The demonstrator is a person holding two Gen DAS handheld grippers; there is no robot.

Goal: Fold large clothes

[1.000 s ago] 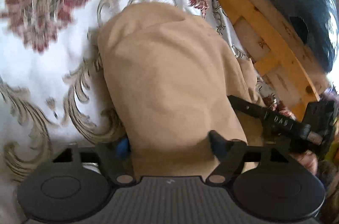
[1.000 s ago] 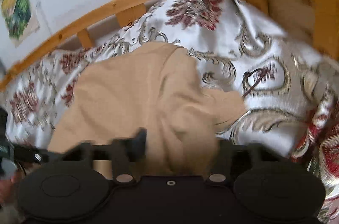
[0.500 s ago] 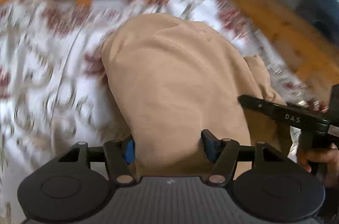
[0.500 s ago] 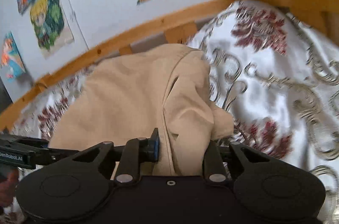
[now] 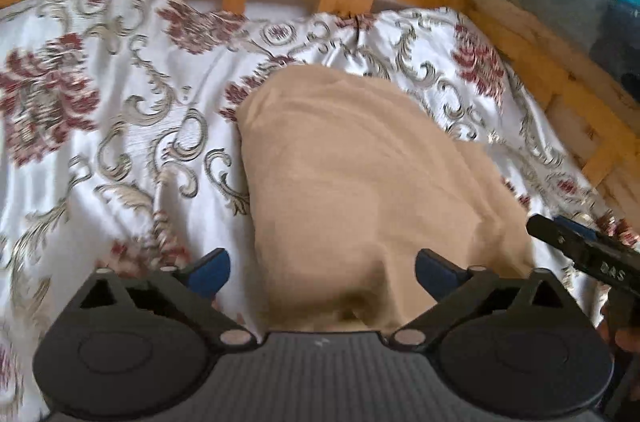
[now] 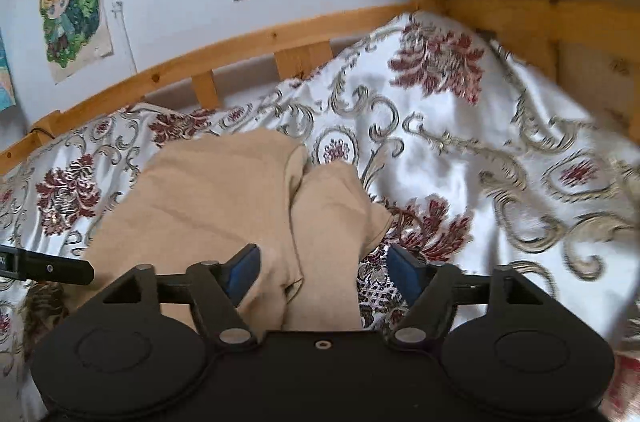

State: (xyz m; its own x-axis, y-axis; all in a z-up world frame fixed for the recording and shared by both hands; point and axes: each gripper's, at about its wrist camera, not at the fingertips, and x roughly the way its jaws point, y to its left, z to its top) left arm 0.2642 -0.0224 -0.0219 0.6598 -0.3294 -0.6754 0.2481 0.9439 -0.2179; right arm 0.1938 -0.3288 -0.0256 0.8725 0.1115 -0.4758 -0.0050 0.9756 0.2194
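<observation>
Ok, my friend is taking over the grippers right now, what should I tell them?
Left gripper: open, fingers on either side of the tan garment, not pinching.
Right gripper: open too, garment's near edge between its fingers.
The garment lies on the flowery bedspread, bunched, with a flap lying along its right side.
Done: looks partly folded.
Left: probably smooth it and finish folding.

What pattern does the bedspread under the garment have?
The bedspread is white with dark red floral medallions and grey-gold scrolls; clearest in the right wrist view.
</observation>
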